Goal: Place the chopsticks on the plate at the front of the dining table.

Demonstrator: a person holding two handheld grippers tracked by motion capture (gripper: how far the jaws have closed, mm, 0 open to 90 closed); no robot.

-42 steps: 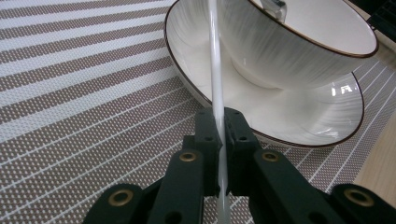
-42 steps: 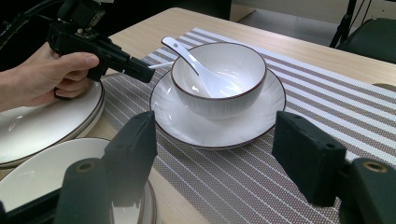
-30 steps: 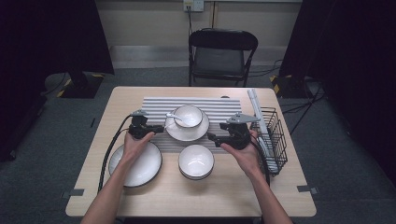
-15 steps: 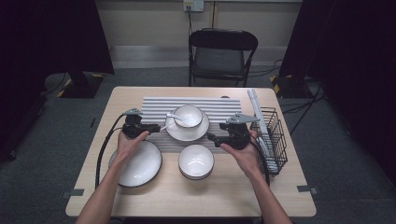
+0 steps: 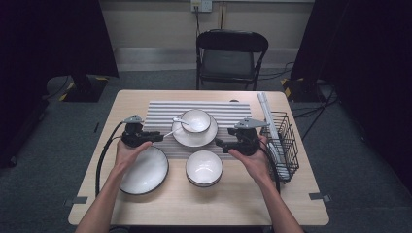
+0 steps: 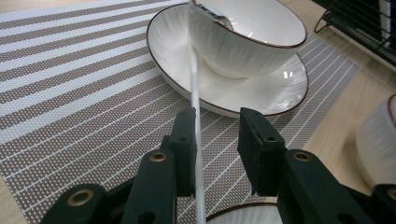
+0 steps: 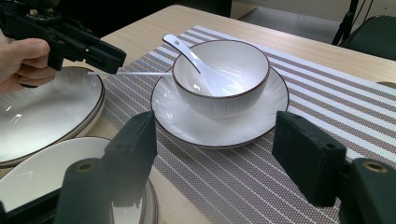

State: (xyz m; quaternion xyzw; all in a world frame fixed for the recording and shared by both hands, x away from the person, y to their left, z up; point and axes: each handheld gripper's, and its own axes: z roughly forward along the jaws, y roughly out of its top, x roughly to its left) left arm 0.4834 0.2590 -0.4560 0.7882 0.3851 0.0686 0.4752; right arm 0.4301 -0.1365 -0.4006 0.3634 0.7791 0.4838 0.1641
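As viewed from above: bare wood along near edge of table (image 5: 243,204), open room there; far half taken by striped placemat (image 5: 155,114).

Left gripper (image 5: 154,137) at mat's left edge, just above rim of flat plate (image 5: 143,170). Jaws just been opening, now parted; thin white stick (image 6: 194,84) between them, lying along inner face of one jaw, clear gap to the other. Not clamped. Far end of stick against side of bowl (image 5: 197,120), over saucer (image 5: 182,138) rim.

Right gripper (image 5: 218,143) just right of saucer, jaws spread wide, nothing between. Wire basket (image 5: 286,145) close behind that hand, at table's right edge. Second bowl (image 5: 204,167) between both hands, near side.

Materials: crockery glossy white, dark rim line, faint ribbing. Spoon (image 7: 196,63) white, glazed, leaning in bowl. Mat woven, matte, grey-brown and pale bands. Basket black wire.
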